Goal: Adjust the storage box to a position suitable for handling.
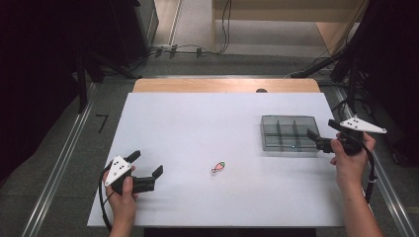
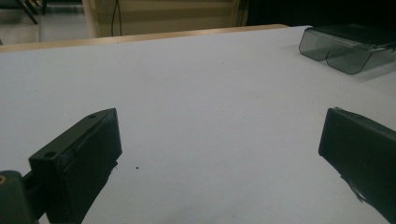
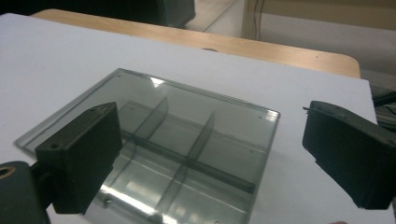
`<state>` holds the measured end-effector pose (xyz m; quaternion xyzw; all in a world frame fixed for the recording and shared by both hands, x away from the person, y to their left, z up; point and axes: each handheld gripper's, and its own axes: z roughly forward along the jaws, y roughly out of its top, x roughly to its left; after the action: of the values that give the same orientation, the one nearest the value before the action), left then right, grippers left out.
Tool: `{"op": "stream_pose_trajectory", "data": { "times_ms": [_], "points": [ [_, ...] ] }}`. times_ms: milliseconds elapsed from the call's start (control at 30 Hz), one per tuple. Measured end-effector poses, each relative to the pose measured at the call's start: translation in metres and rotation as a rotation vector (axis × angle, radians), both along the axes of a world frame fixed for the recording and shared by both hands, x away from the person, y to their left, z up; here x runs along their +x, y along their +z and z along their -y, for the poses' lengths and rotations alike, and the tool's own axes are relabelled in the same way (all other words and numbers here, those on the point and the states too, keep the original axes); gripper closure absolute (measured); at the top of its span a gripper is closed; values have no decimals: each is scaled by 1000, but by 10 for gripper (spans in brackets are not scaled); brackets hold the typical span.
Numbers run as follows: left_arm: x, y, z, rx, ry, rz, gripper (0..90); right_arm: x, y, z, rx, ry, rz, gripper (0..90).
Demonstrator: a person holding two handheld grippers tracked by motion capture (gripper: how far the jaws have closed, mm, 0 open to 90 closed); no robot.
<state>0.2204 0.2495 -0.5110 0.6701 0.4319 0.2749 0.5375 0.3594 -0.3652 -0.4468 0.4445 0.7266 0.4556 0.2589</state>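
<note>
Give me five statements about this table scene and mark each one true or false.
1. The compartment box is clear grey plastic with dividers inside. True.
2. The right gripper is clamped on the small orange-pink item. False: its jaws stand open with nothing between them, right at the box's right side.
3. The small orange-pink item lies inside the box. False: it lies on the white table, apart from the box, between the two grippers.
4. The left gripper is open. True: its jaws stand wide apart over bare table.
5. The box sits near the left gripper. False: it sits on the right side, by the right gripper.
</note>
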Motion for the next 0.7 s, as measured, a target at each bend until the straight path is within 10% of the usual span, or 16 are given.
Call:
{"op": "stream_pose_trajectory", "data": {
  "times_ms": [233, 433, 700],
  "points": [
    [0, 0, 1, 7, 9, -8, 0, 13, -4, 11, 62, -76, -33, 290],
    [0, 5, 4, 46, 30, -19, 0, 21, -12, 27, 59, -142, -75, 675],
    [4, 13, 11, 42, 22, -28, 0, 29, -32, 32, 55, -162, -142, 879]
  ]
}}
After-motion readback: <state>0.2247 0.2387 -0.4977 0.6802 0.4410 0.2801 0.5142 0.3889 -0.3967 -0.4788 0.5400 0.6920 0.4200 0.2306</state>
